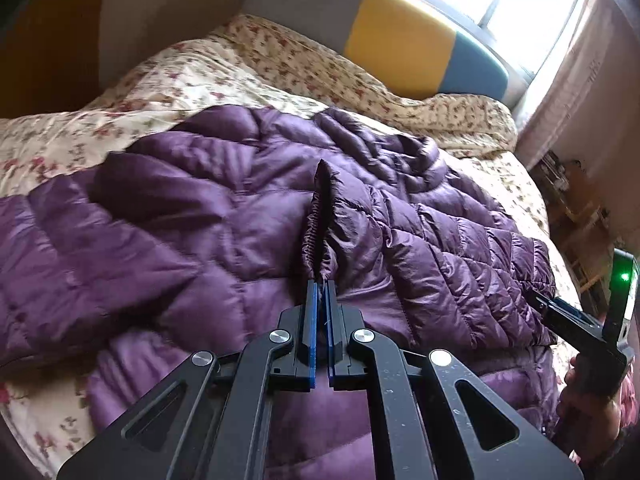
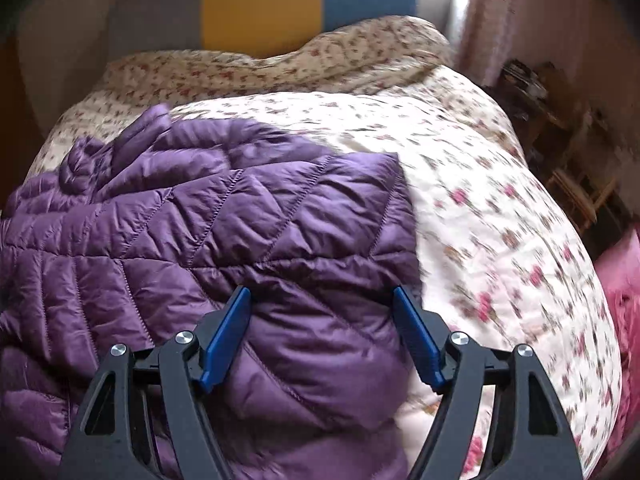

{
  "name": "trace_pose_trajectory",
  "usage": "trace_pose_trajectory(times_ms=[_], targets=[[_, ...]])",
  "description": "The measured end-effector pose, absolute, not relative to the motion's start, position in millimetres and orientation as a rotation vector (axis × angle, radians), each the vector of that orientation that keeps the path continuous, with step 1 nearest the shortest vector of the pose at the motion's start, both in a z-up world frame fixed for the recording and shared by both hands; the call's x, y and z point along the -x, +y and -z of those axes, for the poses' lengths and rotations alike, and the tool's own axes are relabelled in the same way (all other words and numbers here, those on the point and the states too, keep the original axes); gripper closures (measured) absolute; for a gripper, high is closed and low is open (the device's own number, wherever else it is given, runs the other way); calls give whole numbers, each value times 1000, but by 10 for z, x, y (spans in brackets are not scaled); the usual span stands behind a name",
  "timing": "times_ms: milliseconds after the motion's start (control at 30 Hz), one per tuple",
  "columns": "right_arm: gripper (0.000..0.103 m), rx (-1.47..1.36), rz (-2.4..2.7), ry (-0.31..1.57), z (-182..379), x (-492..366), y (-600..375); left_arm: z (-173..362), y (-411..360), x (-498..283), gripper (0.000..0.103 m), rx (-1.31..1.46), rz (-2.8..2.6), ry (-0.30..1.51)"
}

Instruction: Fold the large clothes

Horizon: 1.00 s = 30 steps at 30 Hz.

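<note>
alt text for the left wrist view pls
The left gripper is shut on the elastic cuff of a purple quilted jacket spread on a floral bedspread, with the right gripper's body at the right edge.

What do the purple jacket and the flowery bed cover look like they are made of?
Purple jacket: probably thin nylon or polyester with puffy filling, judging by its sheen, stitched quilting and fine crinkles. Flowery bed cover: matte printed cloth, likely cotton, with soft creases and no shine.

The jacket [image 1: 240, 220] lies on the bedspread [image 1: 180, 76] at frame centre; the headboard [image 1: 360, 28] stands behind, upper frame.
</note>
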State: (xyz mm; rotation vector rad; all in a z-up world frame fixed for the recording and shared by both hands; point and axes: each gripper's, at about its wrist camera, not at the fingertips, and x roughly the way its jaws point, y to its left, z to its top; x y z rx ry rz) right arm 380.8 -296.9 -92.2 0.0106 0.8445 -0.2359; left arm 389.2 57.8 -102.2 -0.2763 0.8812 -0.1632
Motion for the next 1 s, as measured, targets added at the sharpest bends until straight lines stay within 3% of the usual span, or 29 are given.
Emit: trace_pose_trajectory(times_ms=[400,467,500,533,733,1000], targets=[[27,111,210,834,1315,-4089,-2487,1008,766,-3606,99,256,71,856],[27,109,208,829,1329,-4079,-2495,927,776,-3550,79,265,40,833],[27,107,208,828,1330,-4078,-2497,876,781,-3513,57,277,35,809],[27,107,208,827,1329,-4082,-2497,811,775,-3465,44,295,38,779],[26,108,208,819,1331,-4073,-2491,642,470,-3548,44,219,79,748],[26,94,195,808,1325,-4039,-2519,1216,355,-3996,51,188,64,903]])
